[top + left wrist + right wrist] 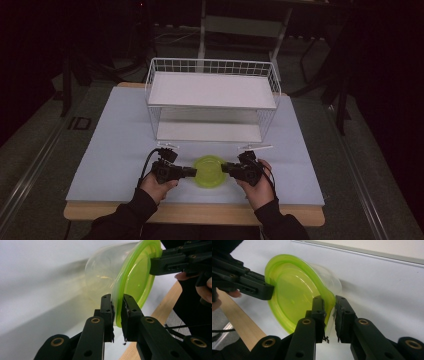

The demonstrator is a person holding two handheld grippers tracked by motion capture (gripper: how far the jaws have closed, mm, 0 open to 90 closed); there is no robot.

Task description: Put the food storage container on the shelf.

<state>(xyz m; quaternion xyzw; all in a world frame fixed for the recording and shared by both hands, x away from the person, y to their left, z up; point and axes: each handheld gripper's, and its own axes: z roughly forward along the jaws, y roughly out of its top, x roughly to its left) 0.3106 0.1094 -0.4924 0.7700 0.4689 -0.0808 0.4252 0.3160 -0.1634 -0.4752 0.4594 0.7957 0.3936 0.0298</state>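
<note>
Both grippers clamp the same container from opposite sides. On the person's left, the left gripper (191,172) has its jaws pressed together on the rim of the green lid (209,170), and the left gripper view shows that rim pinched between the two black jaws, with the clear tub (105,272) under the lid stretching away toward the pale tabletop. Across from it, the right gripper (226,168) grips the opposite edge of the lid; in the right gripper view its pads sit on either side of the lid's rim where lid and clear tub meet, and the left gripper's jaws reach in on the far edge. No earlier picture is needed to see that each pair of jaws has the rim between them. This container sits near the front edge of the table (110,150), roughly midway between its left and right edges, and the two hands hold the grippers just inside that front edge, above the wooden board (200,214) that sticks out under the table's pale top. Behind the container, toward the back edge, stands a white wire rack (211,99) with an upper and a lower shelf. No brand, label or writing can be read on the lid, the tub, the grippers or the rack.
</note>
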